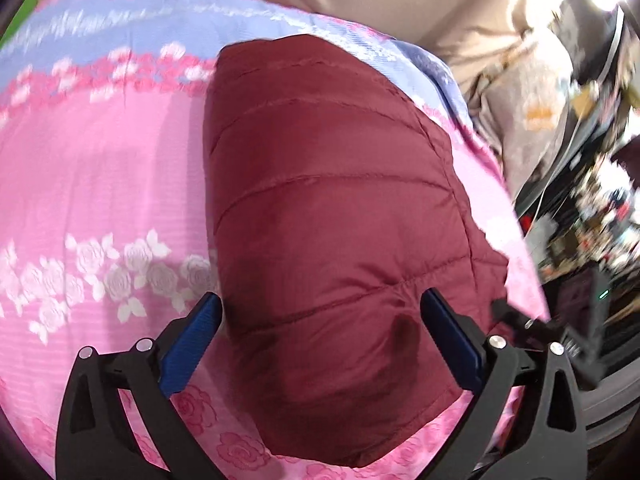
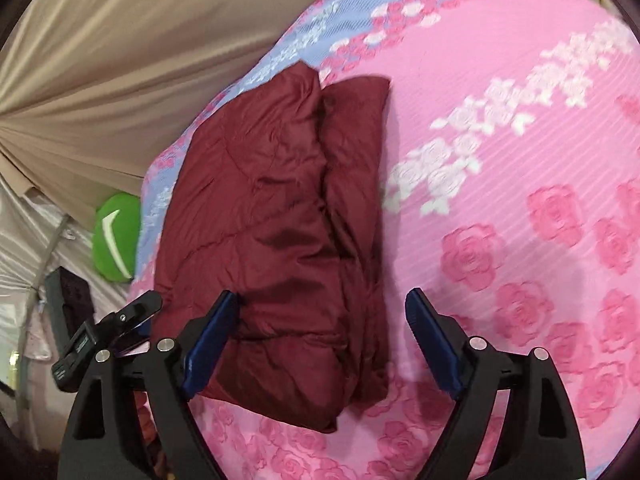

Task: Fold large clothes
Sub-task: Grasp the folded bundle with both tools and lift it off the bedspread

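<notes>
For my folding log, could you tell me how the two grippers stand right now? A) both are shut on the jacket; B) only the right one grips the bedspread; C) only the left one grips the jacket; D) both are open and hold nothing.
D: the left gripper and the right gripper both have their fingers spread wide, with the folded dark red jacket lying free on the pink flowered bedspread.
</notes>
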Action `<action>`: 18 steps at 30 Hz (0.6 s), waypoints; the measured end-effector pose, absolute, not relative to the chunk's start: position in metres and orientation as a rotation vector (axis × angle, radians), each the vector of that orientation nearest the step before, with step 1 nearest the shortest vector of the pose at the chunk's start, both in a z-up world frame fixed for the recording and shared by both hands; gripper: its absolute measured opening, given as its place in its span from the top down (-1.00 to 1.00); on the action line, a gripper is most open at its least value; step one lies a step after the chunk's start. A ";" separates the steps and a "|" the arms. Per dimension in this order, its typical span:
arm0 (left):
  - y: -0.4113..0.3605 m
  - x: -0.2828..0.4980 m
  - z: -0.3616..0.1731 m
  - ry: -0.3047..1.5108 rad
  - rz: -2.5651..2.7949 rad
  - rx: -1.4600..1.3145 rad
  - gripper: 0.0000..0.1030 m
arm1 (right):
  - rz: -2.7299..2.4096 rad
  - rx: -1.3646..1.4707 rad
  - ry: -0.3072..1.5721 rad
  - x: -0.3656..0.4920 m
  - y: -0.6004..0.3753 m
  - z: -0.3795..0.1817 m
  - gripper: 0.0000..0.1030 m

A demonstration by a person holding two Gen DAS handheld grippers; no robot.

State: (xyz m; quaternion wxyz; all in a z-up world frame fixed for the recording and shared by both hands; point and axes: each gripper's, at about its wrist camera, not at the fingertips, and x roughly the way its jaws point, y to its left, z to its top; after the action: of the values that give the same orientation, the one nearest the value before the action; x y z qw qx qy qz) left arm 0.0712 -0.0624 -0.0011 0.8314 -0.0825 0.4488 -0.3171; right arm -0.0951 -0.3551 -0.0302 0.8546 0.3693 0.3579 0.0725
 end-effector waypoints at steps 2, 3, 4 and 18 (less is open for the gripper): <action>-0.058 0.078 -0.008 0.974 -0.653 -0.210 -0.89 | 0.186 0.809 0.769 -0.086 -0.353 -0.036 -0.66; -0.058 0.081 -0.011 0.983 -0.652 -0.214 -0.89 | 0.192 0.814 0.773 -0.083 -0.352 -0.037 -0.66; -0.058 0.083 -0.014 0.993 -0.655 -0.219 -0.89 | 0.201 0.824 0.779 -0.077 -0.351 -0.040 -0.67; -0.089 0.109 -0.031 1.076 -0.749 -0.266 -0.91 | 0.271 0.786 0.773 -0.037 -0.330 -0.035 -0.87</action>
State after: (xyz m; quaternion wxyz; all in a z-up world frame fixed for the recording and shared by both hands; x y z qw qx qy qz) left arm 0.1090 -0.0891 -0.0313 0.7846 -0.1233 0.4988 -0.3471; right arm -0.0373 -0.3302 -0.0352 0.8433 0.3720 0.3660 0.1282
